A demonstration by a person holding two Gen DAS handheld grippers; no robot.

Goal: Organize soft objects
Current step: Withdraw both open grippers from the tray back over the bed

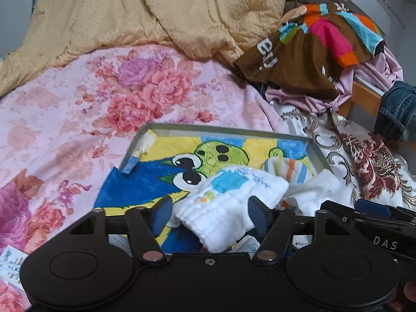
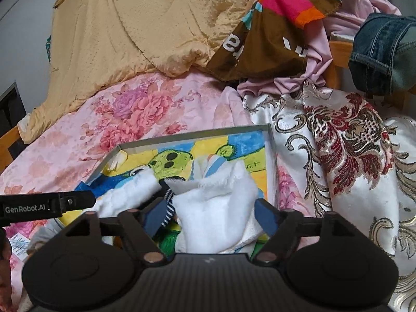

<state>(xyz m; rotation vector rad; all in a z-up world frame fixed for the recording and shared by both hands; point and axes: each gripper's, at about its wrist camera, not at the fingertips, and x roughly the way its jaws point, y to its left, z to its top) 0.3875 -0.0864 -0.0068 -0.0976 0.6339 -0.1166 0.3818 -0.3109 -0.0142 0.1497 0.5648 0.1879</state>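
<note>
Beyond my tray, a pink floral bedsheet (image 1: 78,119) covers the bed. A dimpled tan quilt (image 1: 156,13) is heaped at the far side. At the far right, blue denim jeans (image 2: 382,52) hang near a wooden bed rail (image 1: 361,98).

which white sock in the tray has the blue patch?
The white sock between the left tongs, printed with a blue patch and small orange and green dots. The plain fluffy white sock sits between the right tongs, unprinted.
</note>
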